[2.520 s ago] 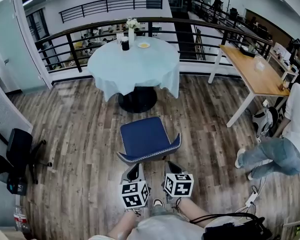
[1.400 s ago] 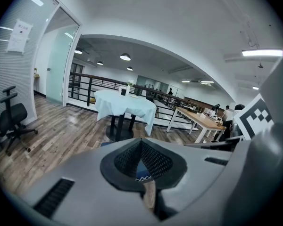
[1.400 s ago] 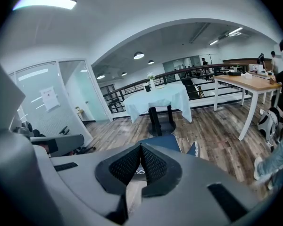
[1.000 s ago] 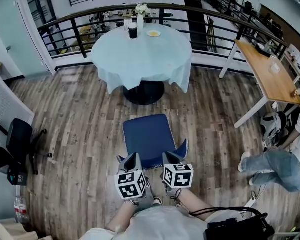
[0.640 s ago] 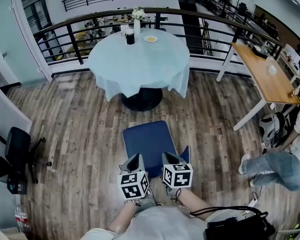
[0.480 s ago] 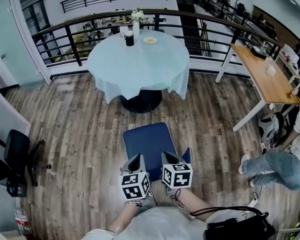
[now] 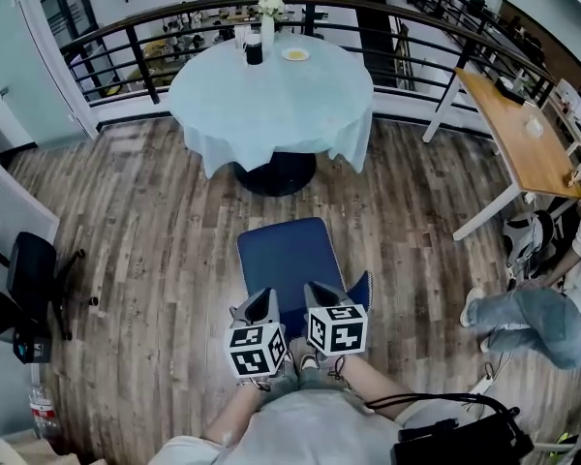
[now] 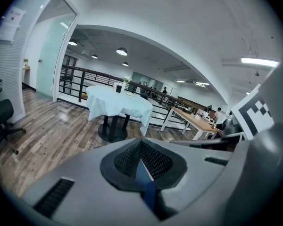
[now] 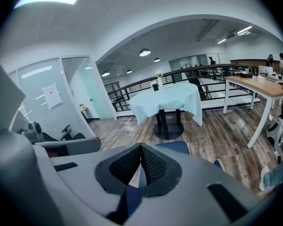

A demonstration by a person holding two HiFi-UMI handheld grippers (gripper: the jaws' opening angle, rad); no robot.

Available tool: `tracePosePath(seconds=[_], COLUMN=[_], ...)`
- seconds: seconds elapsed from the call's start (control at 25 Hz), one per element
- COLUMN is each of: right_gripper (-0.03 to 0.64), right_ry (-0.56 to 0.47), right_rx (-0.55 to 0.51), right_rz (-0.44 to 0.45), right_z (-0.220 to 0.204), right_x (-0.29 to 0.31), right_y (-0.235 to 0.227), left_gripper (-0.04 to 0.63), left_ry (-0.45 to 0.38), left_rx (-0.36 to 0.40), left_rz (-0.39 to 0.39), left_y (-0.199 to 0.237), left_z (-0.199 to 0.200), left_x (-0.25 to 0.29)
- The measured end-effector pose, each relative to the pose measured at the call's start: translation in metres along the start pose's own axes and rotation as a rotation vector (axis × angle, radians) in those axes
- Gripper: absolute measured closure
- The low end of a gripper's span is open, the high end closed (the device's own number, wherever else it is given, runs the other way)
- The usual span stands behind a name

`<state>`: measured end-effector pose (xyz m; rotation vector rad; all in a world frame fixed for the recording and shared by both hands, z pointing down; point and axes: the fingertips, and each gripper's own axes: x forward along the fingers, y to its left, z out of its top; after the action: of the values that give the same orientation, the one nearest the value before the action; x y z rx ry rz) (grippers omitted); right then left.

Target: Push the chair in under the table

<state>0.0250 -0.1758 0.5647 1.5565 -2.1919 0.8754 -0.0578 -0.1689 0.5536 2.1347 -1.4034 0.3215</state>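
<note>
Grey left gripper (image 7: 259, 306): jaws together, nothing clamped. In the left gripper view the black pads (image 8: 127, 158) meet at the tip, and only a blue sliver of chair shows below them.
Right gripper (image 7: 321, 294): jaws likewise closed on nothing. It sits just beside the left one, and both tips are at the rear of the chair.
Contact: we cannot confirm from any view whether the tips press on the backrest (image 7: 362, 289) or hover just off it.
Chair (image 7: 289, 258): blue seat, directly ahead of both grippers, with its front edge toward the table. The whole seat is in plain view, so none of it lies under the tabletop yet.
Table (image 7: 271, 95): round, with a pale blue cloth. Its dark pedestal base (image 7: 274, 174) is near the seat front, and a vase (image 7: 267, 27), a cup (image 7: 255, 52) and a plate (image 7: 295, 54) stand at the far side.
Step in hand: we judge this to be the push itself, partway along.
Method: we recommend even pressure from both closed tips on the backrest, level and straight at the pedestal, so the chair does not swivel.
Caution: ease off as the seat nears the base. A hard stop could jolt the table and the vase on it.
Cloth: the hanging hem could snag on the backrest.
Surroundings: a person (image 7: 537, 318) stands well off to the right, clear of the path.
</note>
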Motion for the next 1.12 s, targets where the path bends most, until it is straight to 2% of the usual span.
tracePosePath(seconds=[0.12, 0.24, 0.32, 0.44, 0.64, 0.84, 1.04, 1.12], right_gripper=[0.6, 0.587, 0.517, 0.485, 0.44, 0.426, 0.426, 0.427], right_ry=[0.02, 0.107, 0.179, 0.282, 0.449, 0.599, 0.714, 0.727], right_rx=[-0.024, -0.031, -0.053, -0.146, -0.325, -0.543, -0.864, -0.921], right_rz=[0.058, 0.158, 0.22, 0.296, 0.441, 0.563, 0.551, 0.546], right_z=[-0.004, -0.017, -0.027, -0.044, -0.07, -0.099, -0.129, -0.132], right_x=[0.001, 0.004, 0.004, 0.0, -0.015, -0.033, -0.034, -0.03], right_y=[0.007, 0.01, 0.011, 0.009, 0.004, 0.004, -0.009, -0.012], left_gripper=[0.592, 0.58, 0.468, 0.43, 0.411, 0.396, 0.396, 0.396], left_ry=[0.027, 0.071, 0.111, 0.212, 0.403, 0.551, 0.674, 0.709], left_rx=[0.001, 0.026, 0.047, 0.109, 0.244, 0.433, 0.623, 0.687], left_rz=[-0.042, -0.075, -0.112, -0.165, -0.292, -0.391, -0.433, -0.424], left_y=[-0.007, -0.015, -0.022, -0.028, -0.037, -0.049, -0.056, -0.055], left_z=[-0.011, -0.023, -0.032, -0.051, -0.082, -0.105, -0.137, -0.15], left_x=[0.0, 0.004, 0.006, 0.008, 0.004, -0.002, -0.007, -0.005])
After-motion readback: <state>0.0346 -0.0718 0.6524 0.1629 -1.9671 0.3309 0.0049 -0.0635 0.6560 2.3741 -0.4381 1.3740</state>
